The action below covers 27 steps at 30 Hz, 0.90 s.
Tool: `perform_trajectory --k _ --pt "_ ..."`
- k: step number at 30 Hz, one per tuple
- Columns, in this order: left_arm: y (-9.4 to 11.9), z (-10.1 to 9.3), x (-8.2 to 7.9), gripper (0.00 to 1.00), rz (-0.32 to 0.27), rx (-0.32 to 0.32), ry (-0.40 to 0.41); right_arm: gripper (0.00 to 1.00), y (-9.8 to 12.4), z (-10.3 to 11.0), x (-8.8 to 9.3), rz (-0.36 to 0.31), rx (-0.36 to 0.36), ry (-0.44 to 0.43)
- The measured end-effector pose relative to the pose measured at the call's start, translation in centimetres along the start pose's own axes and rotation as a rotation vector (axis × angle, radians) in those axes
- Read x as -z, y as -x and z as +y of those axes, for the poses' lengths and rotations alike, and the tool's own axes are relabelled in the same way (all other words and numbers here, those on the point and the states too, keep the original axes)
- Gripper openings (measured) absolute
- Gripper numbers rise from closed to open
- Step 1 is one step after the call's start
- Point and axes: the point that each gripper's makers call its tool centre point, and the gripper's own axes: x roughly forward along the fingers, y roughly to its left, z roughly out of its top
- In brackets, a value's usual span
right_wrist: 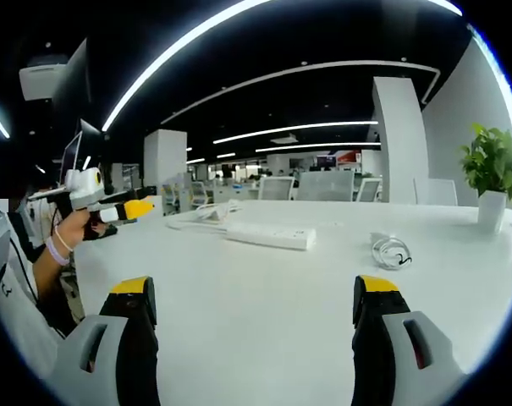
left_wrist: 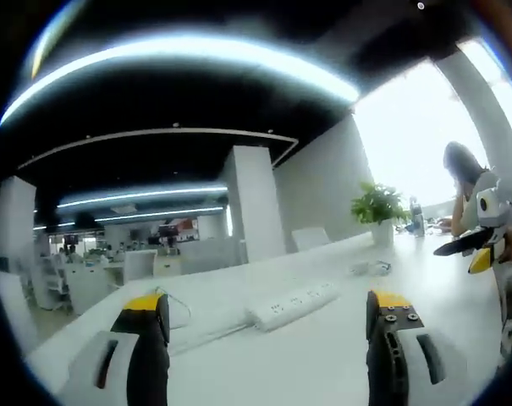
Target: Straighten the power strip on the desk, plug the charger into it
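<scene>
A white power strip (left_wrist: 296, 304) lies flat on the white desk (left_wrist: 323, 364), slanted in the left gripper view, its cord (left_wrist: 200, 326) trailing left. My left gripper (left_wrist: 267, 301) is open, held above the desk short of the strip, holding nothing. The white charger with its coiled cable (left_wrist: 370, 269) lies farther back right. In the right gripper view the power strip (right_wrist: 268, 235) is mid-desk and the charger (right_wrist: 391, 249) to its right. My right gripper (right_wrist: 256, 292) is open and empty, well short of both. The left gripper (right_wrist: 112, 207) enters from the left, in a hand.
A potted plant (right_wrist: 492, 165) in a white pot stands on the desk at the far right. A person (left_wrist: 463, 186) sits beyond it. The right gripper (left_wrist: 484, 245) shows at the right edge. Office chairs (right_wrist: 323, 186) line the desk's far side.
</scene>
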Motion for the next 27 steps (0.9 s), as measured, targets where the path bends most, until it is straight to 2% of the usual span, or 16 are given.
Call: perform_trajectory --k 11,19,27 --pt "1.2 -0.2 1.6 0.99 0.038 -0.028 0.003 0.98 0.1 -0.4 0.2 -0.001 0.006 0.01" --pt "2.1 0.0 2.6 0.99 0.033 -0.047 0.074 0.98 0.2 -1.3 0.2 -0.005 0.033 0.006" --pt "2.9 -0.2 4.2 0.99 0.049 -0.061 0.121 0.98 0.2 -2.1 -0.7 -0.009 0.061 0.048"
